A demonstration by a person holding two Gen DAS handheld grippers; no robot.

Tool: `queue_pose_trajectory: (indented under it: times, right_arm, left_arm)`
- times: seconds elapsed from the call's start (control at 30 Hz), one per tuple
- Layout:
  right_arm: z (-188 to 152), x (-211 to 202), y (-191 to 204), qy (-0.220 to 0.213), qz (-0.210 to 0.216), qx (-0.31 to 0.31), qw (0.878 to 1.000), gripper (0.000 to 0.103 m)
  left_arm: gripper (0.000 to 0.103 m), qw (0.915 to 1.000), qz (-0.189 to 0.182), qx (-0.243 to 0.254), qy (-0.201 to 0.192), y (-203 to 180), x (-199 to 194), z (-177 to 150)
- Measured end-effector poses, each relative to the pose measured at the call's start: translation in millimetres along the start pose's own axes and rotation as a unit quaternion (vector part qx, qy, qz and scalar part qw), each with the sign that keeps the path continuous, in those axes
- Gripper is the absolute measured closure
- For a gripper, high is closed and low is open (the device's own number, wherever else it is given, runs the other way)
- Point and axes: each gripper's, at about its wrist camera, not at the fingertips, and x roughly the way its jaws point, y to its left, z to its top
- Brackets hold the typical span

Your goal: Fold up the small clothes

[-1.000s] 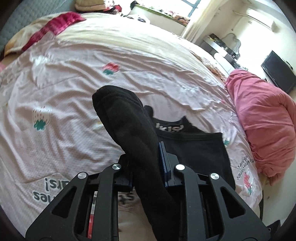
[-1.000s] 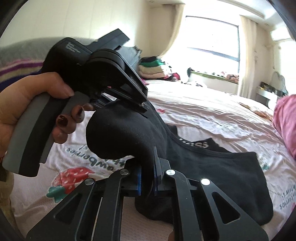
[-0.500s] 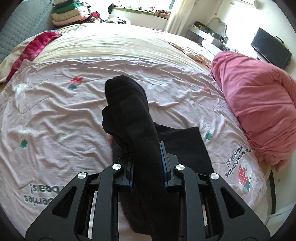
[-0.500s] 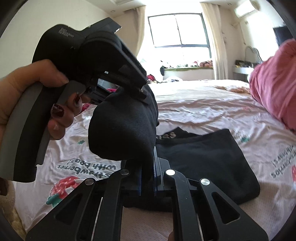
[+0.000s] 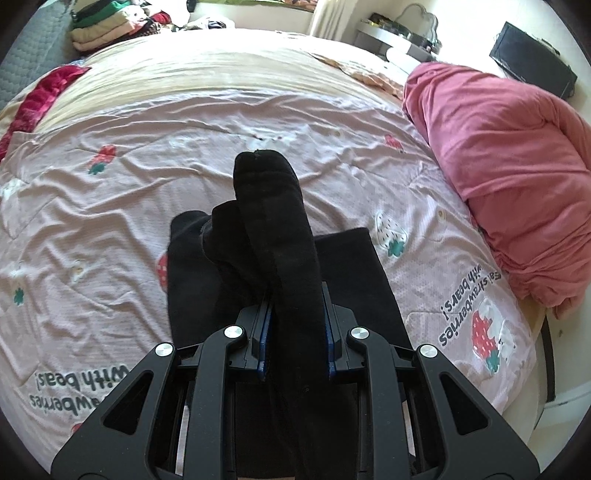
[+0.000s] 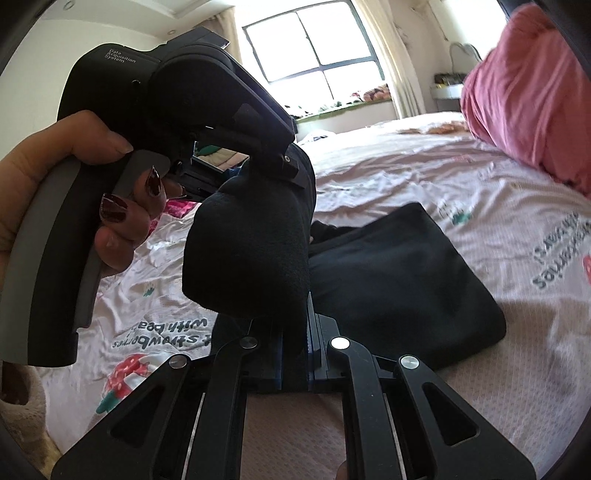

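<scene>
A black sock point(image 5: 275, 229) hangs between both grippers above the bed. My left gripper point(image 5: 295, 328) is shut on one end of it, and the free end sticks up past the blue pads. My right gripper point(image 6: 295, 339) is shut on the other part of the same sock point(image 6: 247, 254). In the right wrist view a hand point(image 6: 44, 184) holds the left gripper's handle just above the sock. Under the sock a black garment point(image 5: 354, 266) point(image 6: 402, 273) lies flat on the pink strawberry bedsheet point(image 5: 129, 221).
A crumpled pink-red blanket point(image 5: 513, 184) fills the bed's right side. Folded clothes point(image 5: 107, 26) are stacked at the far left corner, a red cloth point(image 5: 40, 99) lies at the left edge. A dark screen point(image 5: 532, 70) and a dresser stand beyond the bed. A window point(image 6: 314, 44) is behind.
Both grippers have swung across the bed with the sock still held, rolling as they went. The pink blanket has come closer into view, and the black garment now lies directly beneath.
</scene>
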Motion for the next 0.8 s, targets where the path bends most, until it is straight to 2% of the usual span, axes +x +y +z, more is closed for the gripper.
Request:
queue_pose_trajectory:
  times: [0.37,0.57,0.67,0.8]
  right_arm:
    - [-9,5,-38,0.034,0.015,0.096,0.995,0.096]
    - [-10,10,-62,0.054,0.033,0.145,0.987,0.093]
    - [-10,10,-70,0.062,0.034,0.162,0.984,0.091]
    - [-13,11,-81,0.079,0.038,0.192,0.977,0.083]
  left_arm:
    - [0.088,0.9982,0.017,0.031,0.048,-35,44,4]
    - [0.082,0.9961,0.024,0.026,0.081,-45,76,7]
    - [0.075,0.9953,0.015,0.022,0.093,-51,87,8]
    - [0.047,0.9953,-0.027,0.01,0.093,-56,92,8]
